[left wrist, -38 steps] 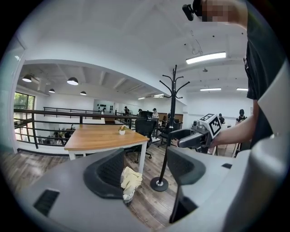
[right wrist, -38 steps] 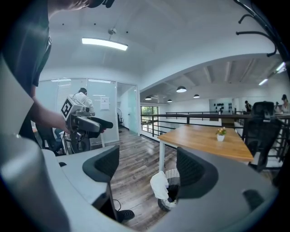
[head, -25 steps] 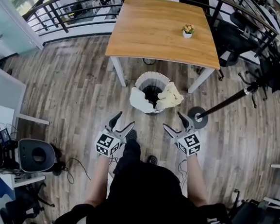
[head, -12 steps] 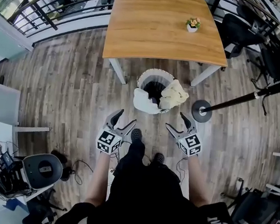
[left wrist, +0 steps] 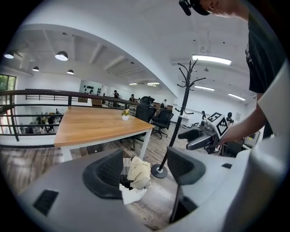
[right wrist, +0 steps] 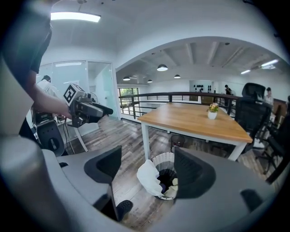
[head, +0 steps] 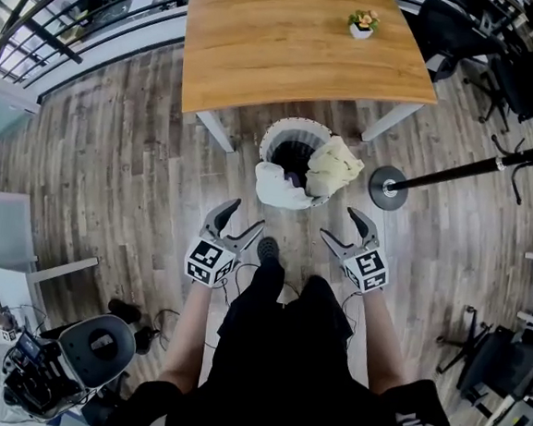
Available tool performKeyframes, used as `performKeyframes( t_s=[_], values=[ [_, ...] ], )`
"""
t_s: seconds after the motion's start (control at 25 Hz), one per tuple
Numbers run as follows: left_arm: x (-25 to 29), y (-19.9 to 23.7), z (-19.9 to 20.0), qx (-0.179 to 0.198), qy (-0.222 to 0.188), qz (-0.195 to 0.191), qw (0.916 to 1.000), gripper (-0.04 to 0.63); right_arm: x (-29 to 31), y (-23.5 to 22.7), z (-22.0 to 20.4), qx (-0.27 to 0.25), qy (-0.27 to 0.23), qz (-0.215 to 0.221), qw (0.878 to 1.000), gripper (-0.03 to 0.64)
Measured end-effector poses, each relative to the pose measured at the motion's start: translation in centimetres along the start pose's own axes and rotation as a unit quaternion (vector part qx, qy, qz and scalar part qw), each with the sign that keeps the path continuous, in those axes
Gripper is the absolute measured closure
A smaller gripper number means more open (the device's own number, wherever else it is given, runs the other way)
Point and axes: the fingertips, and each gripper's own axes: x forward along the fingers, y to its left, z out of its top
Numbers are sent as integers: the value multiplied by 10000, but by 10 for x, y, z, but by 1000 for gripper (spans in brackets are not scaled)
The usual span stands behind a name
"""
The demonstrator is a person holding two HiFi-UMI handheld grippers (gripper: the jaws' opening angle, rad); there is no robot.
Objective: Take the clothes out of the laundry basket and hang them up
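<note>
From the head view, the laundry basket [head: 275, 136] stands on the wood floor [head: 112, 175] just off the near edge of the wooden table [head: 291, 43], between its two near legs. A white garment [head: 278, 188] hangs over the basket's near rim, and a cream garment [head: 334, 165] is piled on its right rim. A small flower pot [head: 361, 26] sits near the table's far right corner. The round base of a coat stand [head: 388, 187] rests on the floor just right of the basket. The left gripper [head: 249, 212] and right gripper [head: 338, 224] are held side by side short of the basket, both pointing toward it and touching nothing.

In the left gripper view, the two jaws stand well apart with nothing held. The basket and both garments show in the gap beyond them. The coat stand rises to the right, and the other gripper is beside it.

In the right gripper view, the jaws are likewise spread wide and empty. The basket lies past them on the floor, with the white garment draped over its left rim. The table is behind it.
</note>
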Motion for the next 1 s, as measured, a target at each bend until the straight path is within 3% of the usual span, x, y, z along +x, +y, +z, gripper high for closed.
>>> performKeyframes(
  t_s=[0.36, 0.68, 0.8, 1.0],
  values=[
    [28, 24, -46, 44, 528, -132, 9985, 284, 33, 2, -38, 244, 326, -5, 9992, 272],
    [61, 52, -102, -354, 686, -44, 9970, 284, 96, -2, -77, 339, 514, 193, 9979, 278],
    [73, 62, -127, -473, 792, -16, 9957, 284, 120, -7, -95, 434, 552, 134, 9974, 310],
    [101, 90, -170, -698, 1077, 84, 9917, 285, 169, -12, -131, 514, 821, 394, 9945, 322]
  ],
)
